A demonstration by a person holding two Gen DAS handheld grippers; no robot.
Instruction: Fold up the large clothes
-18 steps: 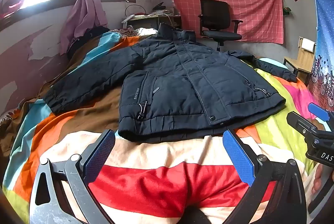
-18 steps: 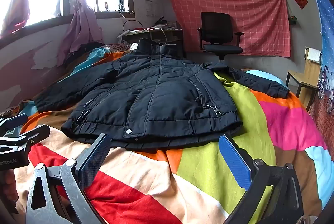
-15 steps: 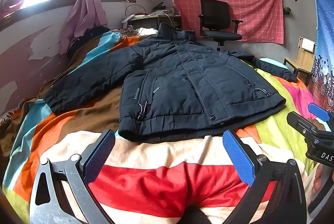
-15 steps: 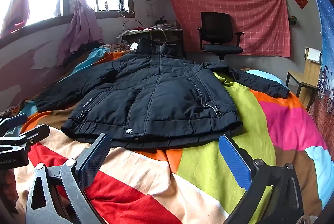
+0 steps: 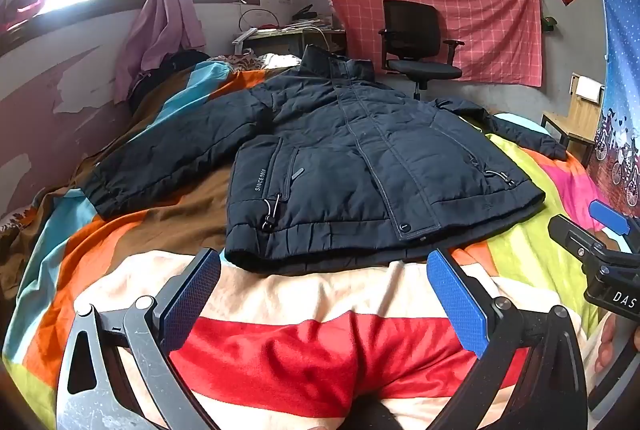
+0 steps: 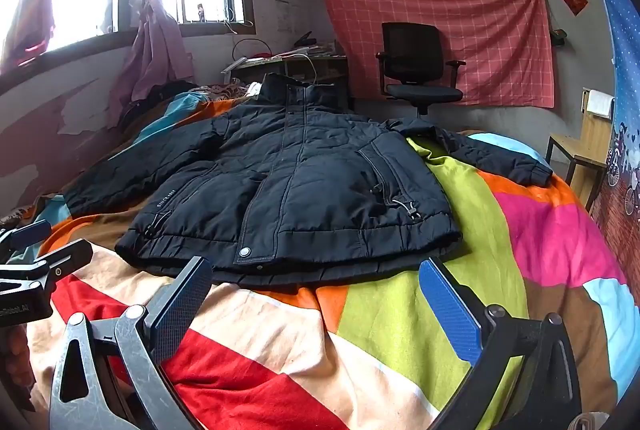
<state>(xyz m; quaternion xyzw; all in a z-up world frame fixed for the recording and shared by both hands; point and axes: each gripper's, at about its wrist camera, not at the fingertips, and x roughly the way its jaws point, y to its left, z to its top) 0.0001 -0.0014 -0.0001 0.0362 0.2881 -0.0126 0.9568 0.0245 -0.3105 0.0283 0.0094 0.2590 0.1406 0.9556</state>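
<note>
Dark navy padded zip-front jacket (image 5: 360, 165) lies front-up, sleeves spread, across the bed's colourful patchwork blanket (image 5: 312, 346), hem toward its near edge, presumably flattened for folding; left tool (image 5: 324, 306) and right tool (image 6: 316, 306) gape empty short of the hem.

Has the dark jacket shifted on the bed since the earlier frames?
No. The jacket lies spread flat, its hem at the same place against the blanket's stripes, and its collar lines up with the office chair as before.
</note>
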